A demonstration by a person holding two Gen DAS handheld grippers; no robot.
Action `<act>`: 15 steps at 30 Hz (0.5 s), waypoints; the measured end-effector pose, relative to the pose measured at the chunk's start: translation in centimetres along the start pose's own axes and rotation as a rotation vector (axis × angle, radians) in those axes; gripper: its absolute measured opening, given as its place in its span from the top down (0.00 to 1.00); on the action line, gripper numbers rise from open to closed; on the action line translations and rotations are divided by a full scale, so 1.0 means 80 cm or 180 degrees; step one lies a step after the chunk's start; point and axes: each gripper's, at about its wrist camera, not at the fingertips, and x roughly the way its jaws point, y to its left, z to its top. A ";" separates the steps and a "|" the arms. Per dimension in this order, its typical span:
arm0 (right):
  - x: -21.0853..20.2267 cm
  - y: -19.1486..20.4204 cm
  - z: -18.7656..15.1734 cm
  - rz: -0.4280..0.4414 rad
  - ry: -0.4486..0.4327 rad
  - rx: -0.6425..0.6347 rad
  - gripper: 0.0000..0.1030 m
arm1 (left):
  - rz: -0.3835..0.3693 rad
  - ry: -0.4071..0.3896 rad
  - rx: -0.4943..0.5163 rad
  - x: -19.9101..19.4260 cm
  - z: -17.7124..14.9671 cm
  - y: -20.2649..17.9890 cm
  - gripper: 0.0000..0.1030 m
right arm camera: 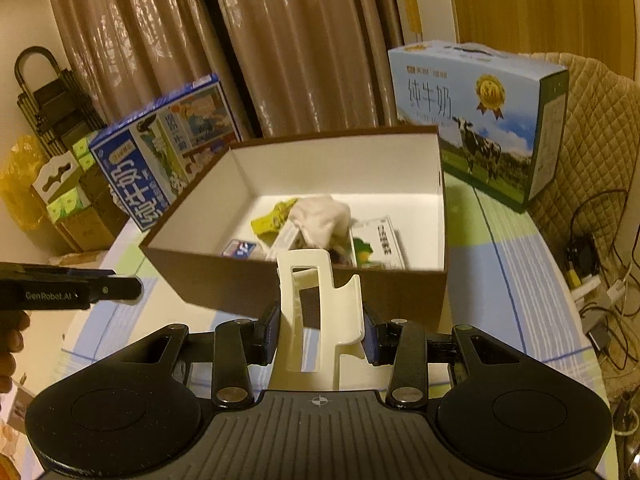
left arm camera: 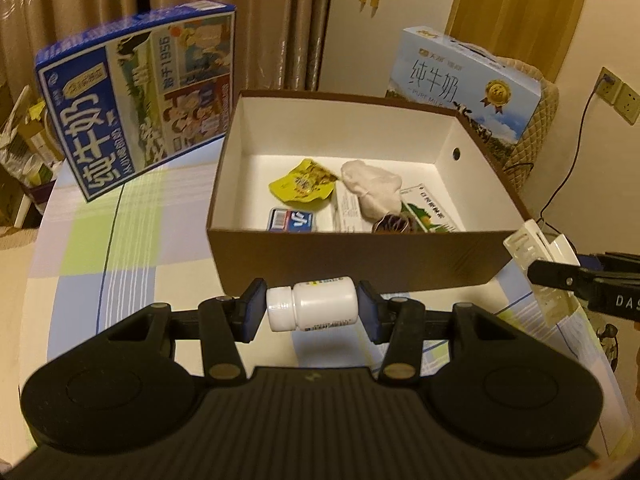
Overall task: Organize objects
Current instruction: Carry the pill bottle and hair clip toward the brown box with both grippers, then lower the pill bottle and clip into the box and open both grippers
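Two handheld grippers, each holding an item above a checked tabletop [left arm camera: 120, 248]

A white pill bottle [left arm camera: 312, 308] is clamped sideways by the left gripper [left arm camera: 313, 310], a cream plastic clip [right arm camera: 316, 312] by the right gripper [right arm camera: 320, 334]; both are held just before the near wall of an open brown box [left arm camera: 360, 256] near the tabletop's far edge

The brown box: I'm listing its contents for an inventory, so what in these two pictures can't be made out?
- Brown box, both wrist views: its near wall cuts off the items on the floor nearest it.
- Cream plastic clip, right wrist view: hides the middle of the pile.
- White bottle, left wrist view: label print too small and turned away.
- Green carton: partly under the white cloth.
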 end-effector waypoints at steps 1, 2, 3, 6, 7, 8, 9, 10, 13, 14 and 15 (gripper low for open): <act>0.000 -0.001 0.004 0.0009 -0.0013 0.0009 0.63 | -0.0009 -0.0008 0.0014 0.001 0.003 -0.002 0.58; 0.001 -0.002 0.007 0.0012 -0.0023 0.0013 0.63 | -0.0015 -0.0018 0.0031 0.002 0.006 -0.004 0.58; 0.002 -0.002 0.011 0.0006 -0.0034 0.0013 0.63 | -0.0020 -0.0026 0.0047 0.003 0.008 -0.006 0.58; 0.006 -0.005 0.021 -0.0009 -0.0063 0.0025 0.63 | -0.0034 -0.0055 0.0077 0.007 0.018 -0.010 0.58; 0.007 -0.007 0.025 -0.0007 -0.0075 0.0034 0.63 | -0.0040 -0.0067 0.0086 0.009 0.022 -0.011 0.58; 0.009 -0.008 0.028 -0.0002 -0.0086 0.0036 0.63 | -0.0043 -0.0077 0.0097 0.010 0.025 -0.012 0.58; 0.010 -0.009 0.032 -0.0002 -0.0098 0.0034 0.63 | -0.0042 -0.0087 0.0108 0.012 0.029 -0.013 0.58; 0.012 -0.009 0.036 -0.0004 -0.0114 0.0027 0.63 | -0.0039 -0.0099 0.0119 0.013 0.033 -0.014 0.58; 0.016 -0.014 0.049 -0.0009 -0.0166 0.0019 0.63 | -0.0026 -0.0129 0.0145 0.020 0.047 -0.015 0.58; 0.019 -0.015 0.054 -0.0017 -0.0176 0.0019 0.63 | -0.0018 -0.0139 0.0154 0.023 0.052 -0.016 0.58; 0.022 -0.017 0.059 -0.0024 -0.0188 0.0014 0.63 | -0.0010 -0.0145 0.0162 0.026 0.057 -0.016 0.58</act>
